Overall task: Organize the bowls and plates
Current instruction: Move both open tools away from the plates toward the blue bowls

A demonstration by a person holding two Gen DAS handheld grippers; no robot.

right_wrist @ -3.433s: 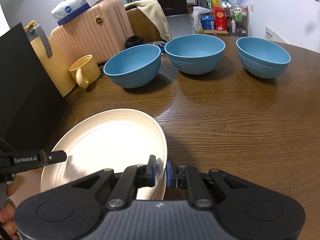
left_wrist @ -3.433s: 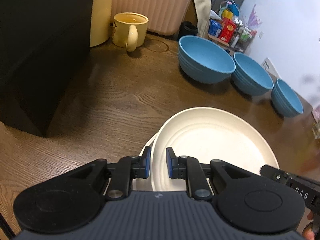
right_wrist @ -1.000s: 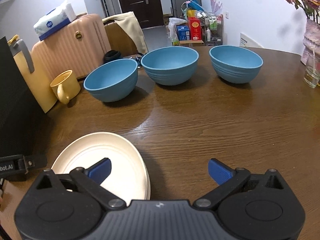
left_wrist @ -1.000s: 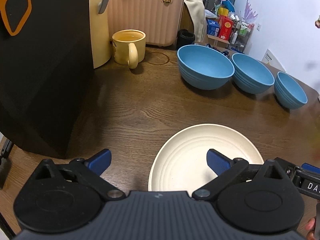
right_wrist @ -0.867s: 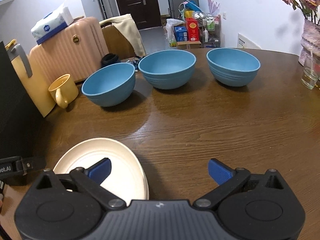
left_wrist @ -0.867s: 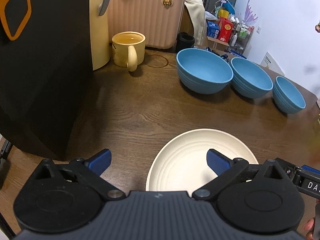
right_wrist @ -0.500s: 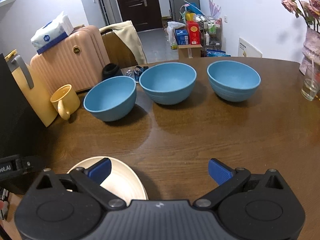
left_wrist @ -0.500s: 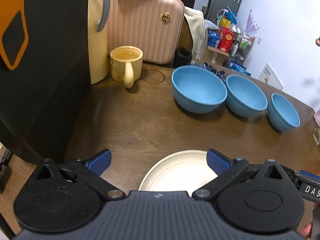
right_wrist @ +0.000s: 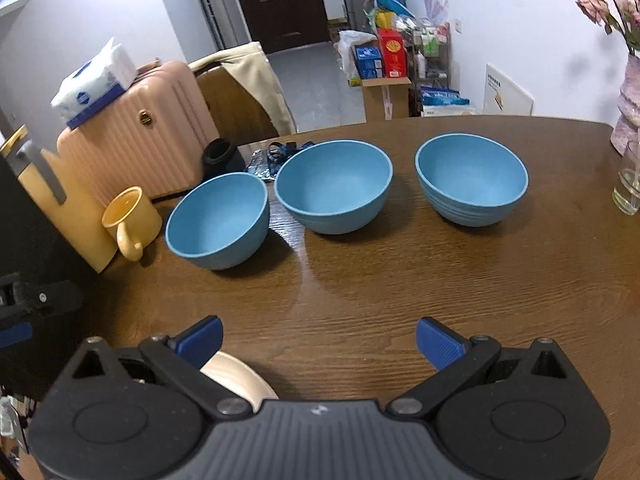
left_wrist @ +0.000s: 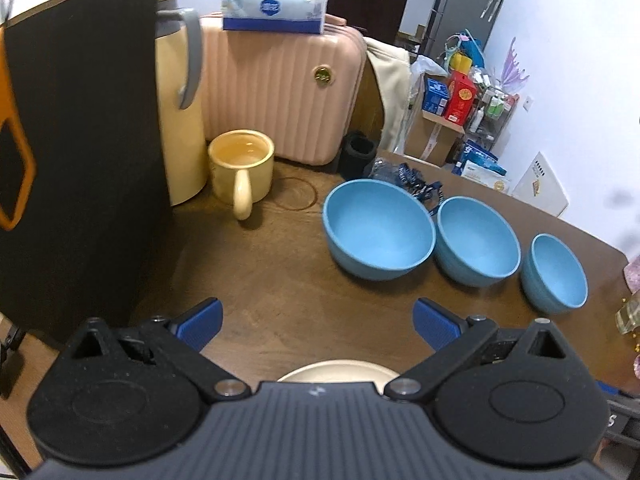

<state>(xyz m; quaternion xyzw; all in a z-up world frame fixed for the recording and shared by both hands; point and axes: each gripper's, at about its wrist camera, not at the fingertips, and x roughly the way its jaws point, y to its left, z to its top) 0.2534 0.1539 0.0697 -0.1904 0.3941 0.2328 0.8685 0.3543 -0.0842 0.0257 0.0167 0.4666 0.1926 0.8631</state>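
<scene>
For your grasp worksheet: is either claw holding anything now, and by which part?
Nothing. The left claw and right claw are both open and empty.

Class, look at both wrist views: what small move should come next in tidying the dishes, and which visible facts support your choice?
Probably carry the open right gripper forward toward the nearest blue bowl to begin nesting. Both grippers are open and empty, the cream plates lie flat on the table, and three blue bowls stand apart in a row, none stacked.
</scene>
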